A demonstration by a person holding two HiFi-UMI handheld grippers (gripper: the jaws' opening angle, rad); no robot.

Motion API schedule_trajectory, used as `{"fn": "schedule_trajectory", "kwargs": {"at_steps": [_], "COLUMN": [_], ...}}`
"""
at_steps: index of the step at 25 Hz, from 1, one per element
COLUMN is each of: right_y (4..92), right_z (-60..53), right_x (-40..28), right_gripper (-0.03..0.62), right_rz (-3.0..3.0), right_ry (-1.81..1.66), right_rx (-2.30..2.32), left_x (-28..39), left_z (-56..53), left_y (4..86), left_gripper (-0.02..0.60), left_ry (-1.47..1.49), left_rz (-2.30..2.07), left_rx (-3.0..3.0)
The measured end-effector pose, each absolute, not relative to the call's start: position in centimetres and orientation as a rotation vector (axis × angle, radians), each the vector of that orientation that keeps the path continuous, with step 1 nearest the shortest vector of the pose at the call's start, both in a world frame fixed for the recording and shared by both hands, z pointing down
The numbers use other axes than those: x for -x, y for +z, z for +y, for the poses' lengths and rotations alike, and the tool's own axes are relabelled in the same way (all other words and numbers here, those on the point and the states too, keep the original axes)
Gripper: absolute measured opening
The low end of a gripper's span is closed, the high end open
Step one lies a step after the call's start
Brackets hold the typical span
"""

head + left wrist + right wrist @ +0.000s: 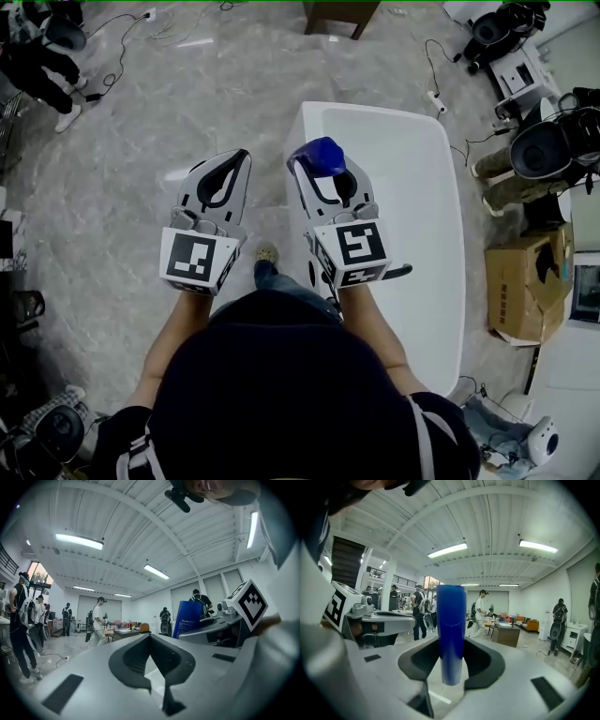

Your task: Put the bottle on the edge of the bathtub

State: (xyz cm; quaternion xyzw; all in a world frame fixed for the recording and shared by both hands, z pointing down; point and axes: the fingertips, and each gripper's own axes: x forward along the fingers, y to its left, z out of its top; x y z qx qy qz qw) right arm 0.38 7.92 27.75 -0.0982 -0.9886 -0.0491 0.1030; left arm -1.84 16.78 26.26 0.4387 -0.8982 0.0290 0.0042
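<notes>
A blue bottle point(317, 157) stands upright between the jaws of my right gripper point(319, 174), which is shut on its lower part. In the right gripper view the bottle point(451, 630) rises straight up out of the right gripper point(451, 645) toward the ceiling. My left gripper point(242, 159) is held level with it to the left, tips together and empty. The left gripper point(150, 639) also sees the bottle point(186, 619) off to its right. Both grippers hover over the near left corner of the white bathtub point(441, 281), whose long side runs away from me.
A cardboard box point(525, 286) and dark equipment point(548, 150) sit right of the tub. Cables and a power strip point(433, 98) lie on the marble floor beyond it. My shoe point(267, 253) is beside the tub's left wall. Several people point(99, 620) stand in the hall.
</notes>
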Motion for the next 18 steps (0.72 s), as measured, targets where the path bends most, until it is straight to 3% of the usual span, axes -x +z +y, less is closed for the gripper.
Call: {"fn": "schedule_trajectory", "kwargs": {"at_steps": [9, 18], "right_y": [29.5, 30.8], "right_z": [1.3, -3.2], "right_x": [8.1, 10.7], "right_gripper": [0.169, 0.169], "right_rz": [-2.898, -2.889], "right_ry": [-0.092, 0.001], "right_rx": [0.248, 0.048], "left_x": [10.9, 15.6], "left_z": [10.8, 5.9], "left_y": [26.8, 28.0], "left_gripper": [0.021, 0.021], "left_ry": [0.105, 0.131], "left_rz": [-2.798, -2.677], "left_rx": [-1.386, -1.529]}}
